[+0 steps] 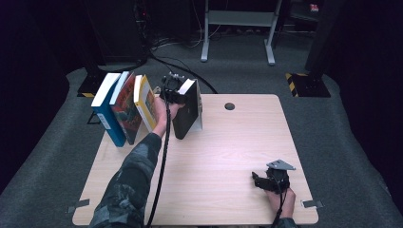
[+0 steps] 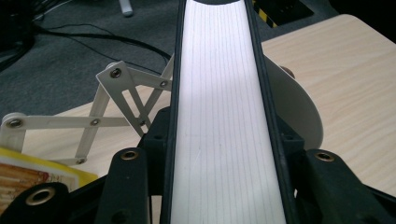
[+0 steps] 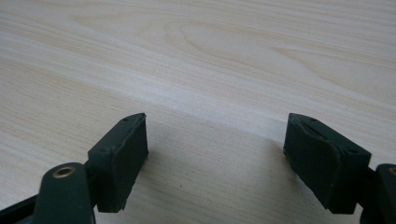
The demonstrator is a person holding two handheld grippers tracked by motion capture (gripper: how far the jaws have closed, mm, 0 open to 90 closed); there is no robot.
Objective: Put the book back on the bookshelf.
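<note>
Black book stands tilted at upper centre of the high view, just right of the yellow book — left gripper clamps its top edge, page block running straight up between the jaws. Right gripper rests lower right on the table, well apart — jaws wide, nothing between them.

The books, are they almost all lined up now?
Partly. Three books, blue, red and yellow, already lean in a row at the table's far left. The left gripper is clamped on the black book, holding it upright beside the white expanding rack. It has not yet been let go. The right gripper rests open near the table's front right.
</note>
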